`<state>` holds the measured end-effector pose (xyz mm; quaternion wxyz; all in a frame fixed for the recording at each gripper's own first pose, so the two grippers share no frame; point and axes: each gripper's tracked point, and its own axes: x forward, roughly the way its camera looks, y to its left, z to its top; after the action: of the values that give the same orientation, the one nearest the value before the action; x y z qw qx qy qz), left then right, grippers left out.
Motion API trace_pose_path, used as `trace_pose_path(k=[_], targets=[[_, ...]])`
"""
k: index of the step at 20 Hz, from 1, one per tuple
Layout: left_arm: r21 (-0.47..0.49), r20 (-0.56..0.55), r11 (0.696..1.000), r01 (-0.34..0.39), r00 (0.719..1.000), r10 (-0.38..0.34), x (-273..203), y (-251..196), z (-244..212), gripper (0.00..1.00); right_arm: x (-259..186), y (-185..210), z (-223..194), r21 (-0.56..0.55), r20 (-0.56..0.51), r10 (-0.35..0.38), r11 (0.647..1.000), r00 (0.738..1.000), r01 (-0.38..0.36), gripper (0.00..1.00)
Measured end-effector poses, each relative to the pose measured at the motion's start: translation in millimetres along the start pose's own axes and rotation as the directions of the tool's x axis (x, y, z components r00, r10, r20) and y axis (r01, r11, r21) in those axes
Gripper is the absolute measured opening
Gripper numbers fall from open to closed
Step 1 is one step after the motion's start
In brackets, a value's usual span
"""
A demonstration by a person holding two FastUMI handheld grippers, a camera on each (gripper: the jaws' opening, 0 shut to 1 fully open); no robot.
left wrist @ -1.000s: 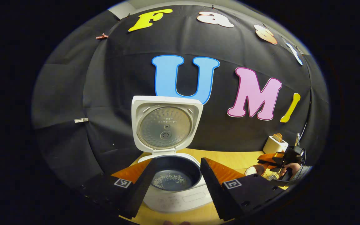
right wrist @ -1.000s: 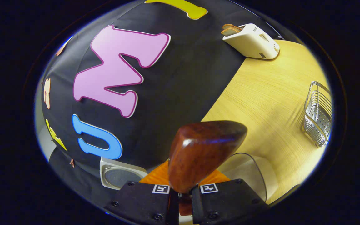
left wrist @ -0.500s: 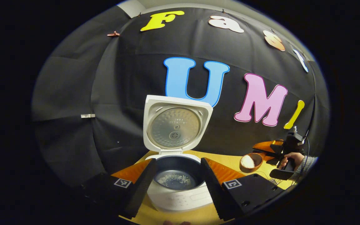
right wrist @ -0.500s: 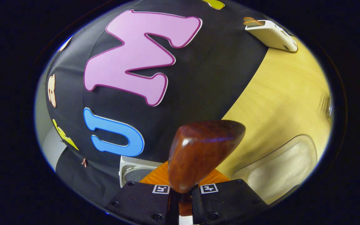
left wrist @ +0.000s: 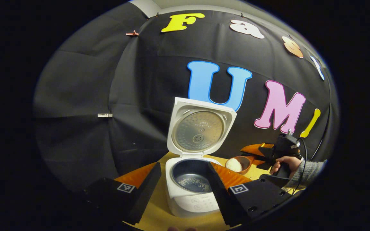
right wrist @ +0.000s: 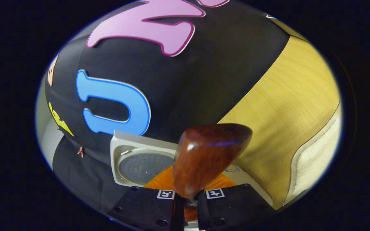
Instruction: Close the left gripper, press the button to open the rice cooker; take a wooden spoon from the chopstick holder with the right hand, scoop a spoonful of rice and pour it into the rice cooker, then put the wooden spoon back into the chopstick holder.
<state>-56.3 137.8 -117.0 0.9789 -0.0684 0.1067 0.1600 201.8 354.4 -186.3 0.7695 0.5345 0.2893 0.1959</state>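
Right tongs [right wrist: 188, 200] clamp wooden spoon [right wrist: 209, 157], bowl pointing forward | left tongs [left wrist: 183, 189] spread, empty

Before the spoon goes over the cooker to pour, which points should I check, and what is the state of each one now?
1. Lid fully open: ok.
2. Pot free for pouring: ok, some rice already lies inside.
3. Right gripper shut on spoon: ok.
4. Spoon loaded with rice: ok.
5. Spoon above the pot: not ok, it is beside the cooker.
6. Left gripper out of the way: cannot tell, its fingers frame the pot.
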Motion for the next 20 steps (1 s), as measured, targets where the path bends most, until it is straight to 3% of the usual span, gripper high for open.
trace_pose_path(k=[4, 9, 15, 20], targets=[[0.0, 0.003, 1.0, -0.029, 1.0, 0.029, -2.4, 11.1, -1.1, 0.91, 18.2, 2.0, -19.6, -0.14, -0.028, -0.034, 0.99, 0.999, 0.03, 0.21], [-0.023, -0.007, 0.999, -0.047, 0.999, 0.047, -0.1, 14.2, -8.0, 0.91, 33.1, 9.1, -34.4, -0.315, -0.038, -0.071, 0.947, 0.997, 0.055, 0.21], [-0.021, -0.011, 0.999, -0.048, 0.999, 0.048, 4.7, 10.4, -11.2, 0.91, 49.0, 15.8, -52.8, -0.525, -0.063, -0.099, 0.85, 0.993, 0.051, 0.2], [-0.023, -0.007, 0.998, -0.059, 0.998, 0.059, 2.6, 12.8, -12.2, 0.91, 50.7, 30.0, -70.2, -0.693, -0.074, -0.109, 0.721, 0.991, 0.028, 0.2]])
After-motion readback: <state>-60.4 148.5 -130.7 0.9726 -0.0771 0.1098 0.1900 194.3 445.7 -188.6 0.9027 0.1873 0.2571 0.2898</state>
